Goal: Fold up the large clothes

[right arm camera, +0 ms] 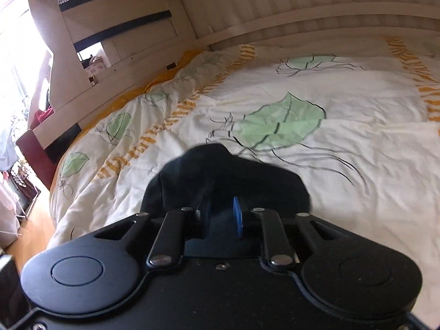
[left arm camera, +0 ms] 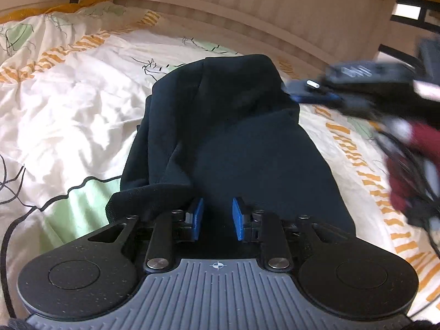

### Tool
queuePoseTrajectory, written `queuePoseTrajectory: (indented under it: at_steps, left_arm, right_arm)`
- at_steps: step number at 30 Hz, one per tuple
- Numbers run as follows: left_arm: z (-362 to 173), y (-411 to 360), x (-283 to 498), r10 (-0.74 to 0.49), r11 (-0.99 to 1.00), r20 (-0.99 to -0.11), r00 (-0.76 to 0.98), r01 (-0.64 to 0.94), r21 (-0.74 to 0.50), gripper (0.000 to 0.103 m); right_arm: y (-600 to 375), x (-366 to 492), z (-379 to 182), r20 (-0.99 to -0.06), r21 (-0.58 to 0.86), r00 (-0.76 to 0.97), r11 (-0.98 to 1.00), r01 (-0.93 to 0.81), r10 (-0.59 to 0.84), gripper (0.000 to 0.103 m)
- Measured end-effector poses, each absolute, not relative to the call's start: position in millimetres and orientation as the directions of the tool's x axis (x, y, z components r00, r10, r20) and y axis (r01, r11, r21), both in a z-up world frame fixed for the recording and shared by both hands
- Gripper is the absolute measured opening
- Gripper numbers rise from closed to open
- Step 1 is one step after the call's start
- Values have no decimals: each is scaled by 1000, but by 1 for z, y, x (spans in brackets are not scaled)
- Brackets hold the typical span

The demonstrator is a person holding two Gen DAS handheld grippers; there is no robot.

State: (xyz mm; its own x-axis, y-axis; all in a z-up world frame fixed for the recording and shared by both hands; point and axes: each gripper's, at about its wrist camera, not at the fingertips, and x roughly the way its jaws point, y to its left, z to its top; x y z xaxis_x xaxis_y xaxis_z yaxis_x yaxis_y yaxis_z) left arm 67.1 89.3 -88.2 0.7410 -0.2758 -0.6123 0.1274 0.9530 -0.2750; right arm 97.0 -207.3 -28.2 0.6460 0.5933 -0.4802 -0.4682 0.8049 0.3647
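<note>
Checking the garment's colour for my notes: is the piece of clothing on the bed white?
No, the garment is dark, nearly black, lying on the pale patterned duvet.

**Bed with a printed duvet and a dark garment on it**

A bed [right arm camera: 371, 115] is covered by a rumpled white duvet [left arm camera: 68, 104] printed with pale green leaves, thin black line drawings and bands of orange dashes. A dark navy garment [left arm camera: 247, 143] lies bunched on the duvet, near the pale wooden bed frame [left arm camera: 247, 19]. A yellow sheet edge [left arm camera: 68, 7] shows beside the frame.

Garment [left arm camera: 233, 137] on duvet [left arm camera: 68, 110]
</note>
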Motion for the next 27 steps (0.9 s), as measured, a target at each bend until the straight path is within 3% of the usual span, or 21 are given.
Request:
queuePoseTrajectory:
  at_steps: [5,9,17,20,24,26,27]
  left_arm:
    - [-95,92,62,-274,955,-604,748,136,-265,24]
    - [-94,89,61,-264,958,-613,744,130,-255,24]
    - [-93,86,61,-249,965,-618,746,135,-226,24]
    - [-93,86,62,-248,965,-617,746,134,-226,24]
    - [-90,88,64,-259,961,-611,748,136,-240,28]
    - [-86,91,66,-279,954,-605,746,142,-264,35]
    - [-84,92,66,-283,952,-601,748,144,-269,46]
  right_arm:
    - [-169,141,-46,-572,308,639,857,-414,514,26]
    - [-142,176,-84,-724,246,551,901,-357,415,10]
    - [-145,162,-89,-705,216,572,895,-391,420,12]
    - [-150,161,-86,-666,252,587,880,-403,460,20]
    - [-155,151,-76,-597,283,616,853,-438,514,49]
    - [-157,141,-68,-563,263,647,853,-450,515,60]
    - [-158,135,-63,-548,256,660,854,-452,514,68]
